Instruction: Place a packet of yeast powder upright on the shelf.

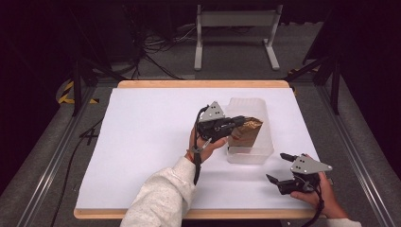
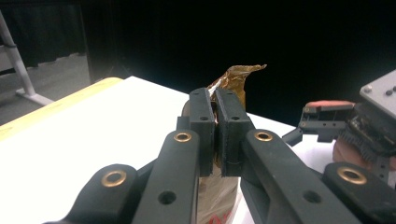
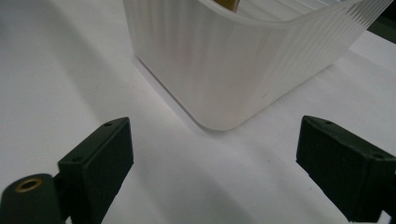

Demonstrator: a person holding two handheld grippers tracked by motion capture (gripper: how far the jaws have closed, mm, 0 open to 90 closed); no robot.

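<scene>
Left gripper (image 1: 235, 124) is reaching over the near-left rim of the translucent bin (image 1: 265, 153); its jaws are clamping the top edge of a gold foil packet (image 1: 248, 132). Packet is hanging tilted inside the bin's near half, crumpled tip (image 2: 243, 71) sticking up past the jaws. Right gripper (image 1: 276, 168) is resting just beyond the bin's near-right corner, on the white table (image 1: 142, 137), jaws standing wide apart and pointing toward the bin wall (image 3: 224, 70), holding nothing.
</scene>
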